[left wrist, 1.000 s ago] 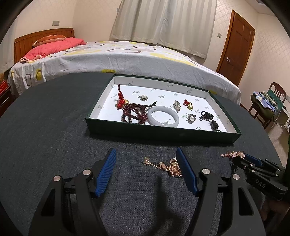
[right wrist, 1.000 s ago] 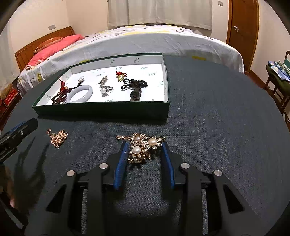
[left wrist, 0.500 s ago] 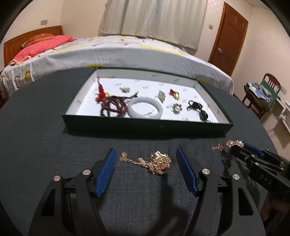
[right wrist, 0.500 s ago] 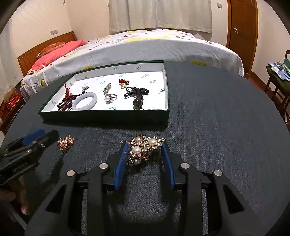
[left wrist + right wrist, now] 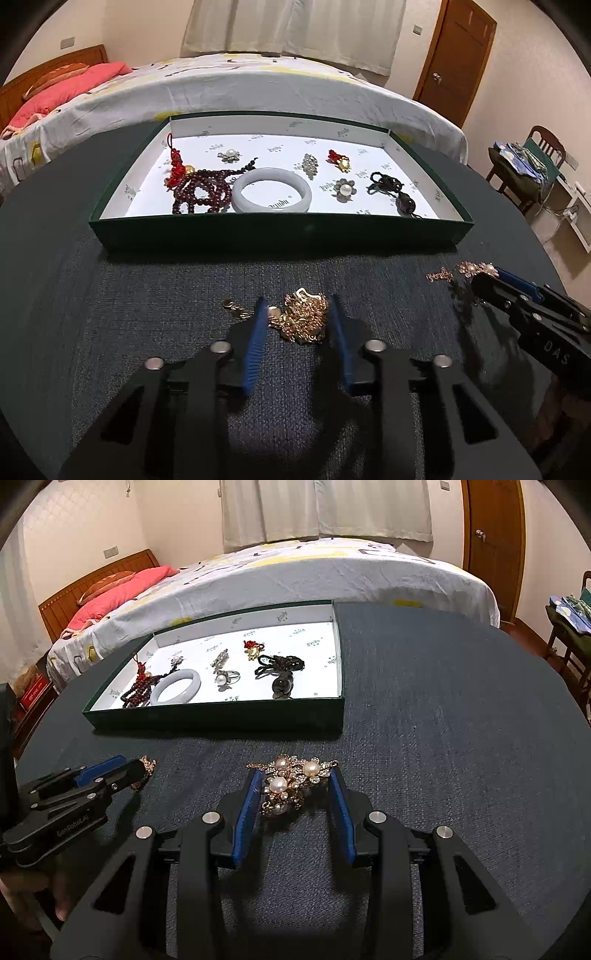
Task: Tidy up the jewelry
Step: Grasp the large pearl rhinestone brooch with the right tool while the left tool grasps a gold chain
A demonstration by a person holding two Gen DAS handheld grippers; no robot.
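The round table (image 5: 110,295), covered in dark blue-grey cloth, carries the green tray (image 5: 280,232) with white lining; the tray sits nearer the left wrist camera than one second ago. In the tray lie the pale bangle (image 5: 271,190), the dark red bead string (image 5: 195,188) and several small brooches.

The left gripper (image 5: 297,314) has narrowed from a wide spread to a partial opening. Its blue pads flank the gold chain (image 5: 303,321) lying on the cloth; firm contact cannot be confirmed.

The right gripper (image 5: 295,779) remains partly open around the pearl brooch (image 5: 290,781), which rests on the cloth in front of the tray. Pad contact cannot be confirmed.
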